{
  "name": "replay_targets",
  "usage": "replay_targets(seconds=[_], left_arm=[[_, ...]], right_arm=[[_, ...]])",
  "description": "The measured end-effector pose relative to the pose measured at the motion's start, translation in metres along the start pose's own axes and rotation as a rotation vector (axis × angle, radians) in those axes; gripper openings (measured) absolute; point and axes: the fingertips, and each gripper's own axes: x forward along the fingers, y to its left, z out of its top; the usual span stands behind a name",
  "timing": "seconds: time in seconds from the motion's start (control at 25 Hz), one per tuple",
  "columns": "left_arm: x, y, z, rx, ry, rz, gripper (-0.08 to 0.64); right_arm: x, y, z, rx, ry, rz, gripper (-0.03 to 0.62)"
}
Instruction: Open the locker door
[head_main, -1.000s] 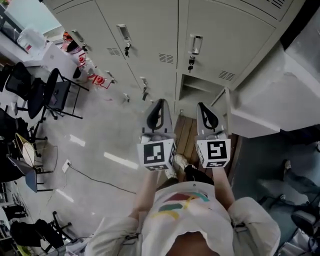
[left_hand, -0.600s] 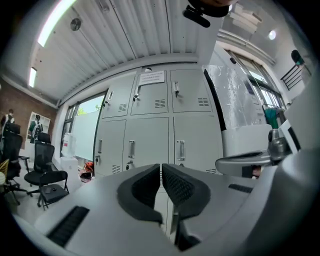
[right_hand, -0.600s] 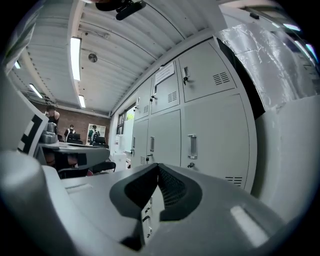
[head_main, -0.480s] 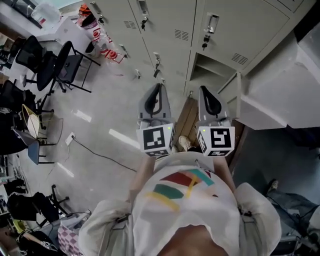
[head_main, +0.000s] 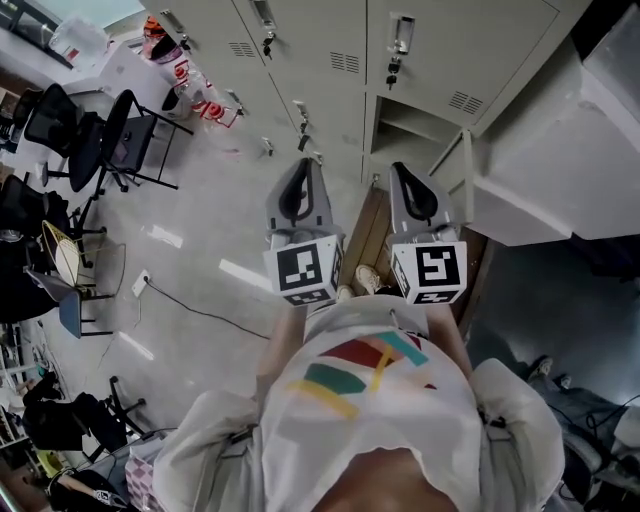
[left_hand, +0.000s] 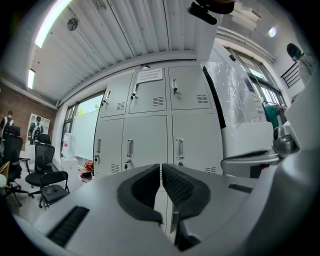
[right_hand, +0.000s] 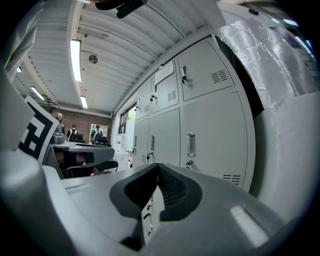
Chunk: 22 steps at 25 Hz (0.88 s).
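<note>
A bank of grey lockers stands ahead of me, most doors closed, each with a vertical handle and a key under it. One low locker stands open, its door swung out to the right. My left gripper and right gripper are held side by side in the air, short of the lockers, touching nothing. Both are shut with nothing between the pads. The left gripper faces closed doors with handles. The right gripper faces a closed door and its handle.
A large white bulky unit, partly wrapped in plastic, stands right of the lockers. Black office chairs and red-and-white bags are at the left. A cable runs over the floor. People stand far off.
The head view has shifted, so the lockers sit differently in it. Both grippers have risen a little in the view toward the lockers, still shut and side by side.
</note>
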Motion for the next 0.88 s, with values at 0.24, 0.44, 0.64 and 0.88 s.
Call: replay_targets(seconds=[0.24, 0.44, 0.64, 0.88], left_arm=[[0.0, -0.001, 0.003, -0.015, -0.009, 0.006, 0.025], [0.003, -0.005, 0.001, -0.024, -0.009, -0.002, 0.025], [0.006, -0.008, 0.003, -0.031, -0.008, -0.01, 0.025], [0.007, -0.015, 0.003, -0.033, -0.004, -0.021, 0.025]], right_arm=[[-0.001, -0.001, 0.003, -0.011, -0.005, 0.006, 0.002], [-0.001, -0.004, 0.002, -0.017, -0.003, 0.008, 0.002], [0.001, -0.005, 0.002, -0.021, -0.003, 0.016, 0.002], [-0.002, -0.009, -0.003, -0.019, 0.009, 0.014, 0.002]])
